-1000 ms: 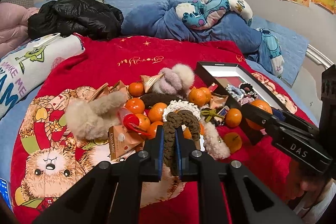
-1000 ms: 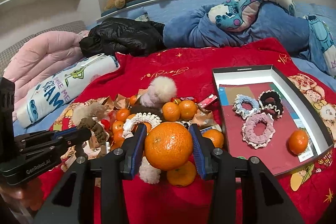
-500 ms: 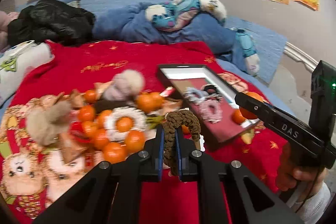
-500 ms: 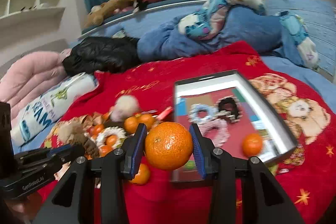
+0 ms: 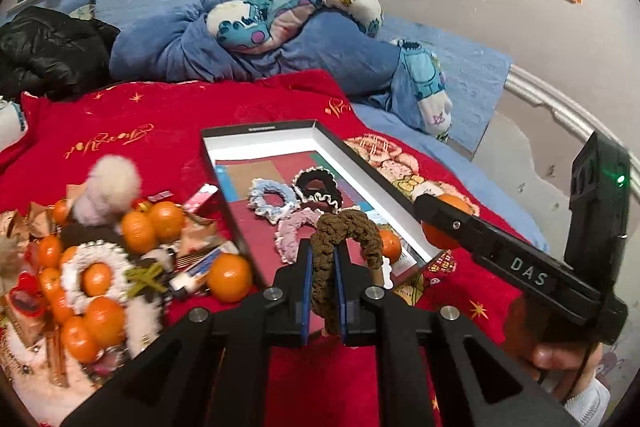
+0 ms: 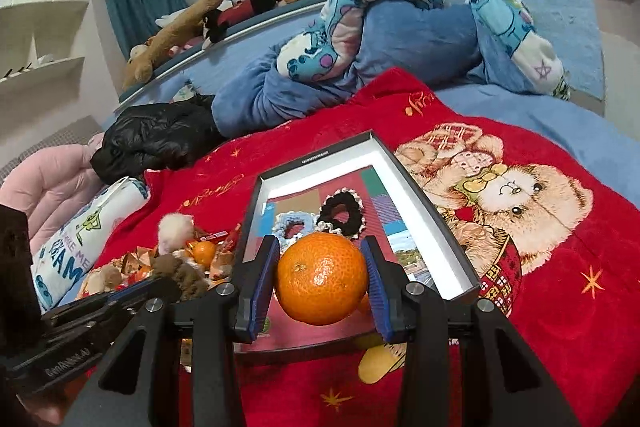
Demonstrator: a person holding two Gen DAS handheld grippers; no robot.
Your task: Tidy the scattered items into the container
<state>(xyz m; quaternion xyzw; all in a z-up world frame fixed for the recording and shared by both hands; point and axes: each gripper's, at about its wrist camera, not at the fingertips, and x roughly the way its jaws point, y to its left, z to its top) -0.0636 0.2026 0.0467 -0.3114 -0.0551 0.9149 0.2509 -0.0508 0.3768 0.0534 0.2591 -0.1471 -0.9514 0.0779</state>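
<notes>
- Spread across the bed: a red blanket printed with teddy bears and gold stars, rumpled blue bedding heaped beyond its far edge.
- Lying on the blanket near its middle: a shallow black box with white inner walls, long side running away from the cameras.
- Inside the box, toward its far end: a black scrunchie and a pale blue scrunchie side by side; a pink scrunchie closer in, and a loose mandarin near the right wall.
- Heaped on the blanket just off the box's left edge: a pile of mandarins, wrappers and fluffy hair ties — partly blurred.
- Right gripper clamped on a large mandarin, blue pads pressing both sides, poised over the box's near end.
- Left gripper pinched tight on a brown knitted scrunchie — loop arching up and right of the pads, hanging above the box's near edge.
- Seen at the right edge of the left view: part of a hand and a white cuff beneath the right gripper's body.
</notes>
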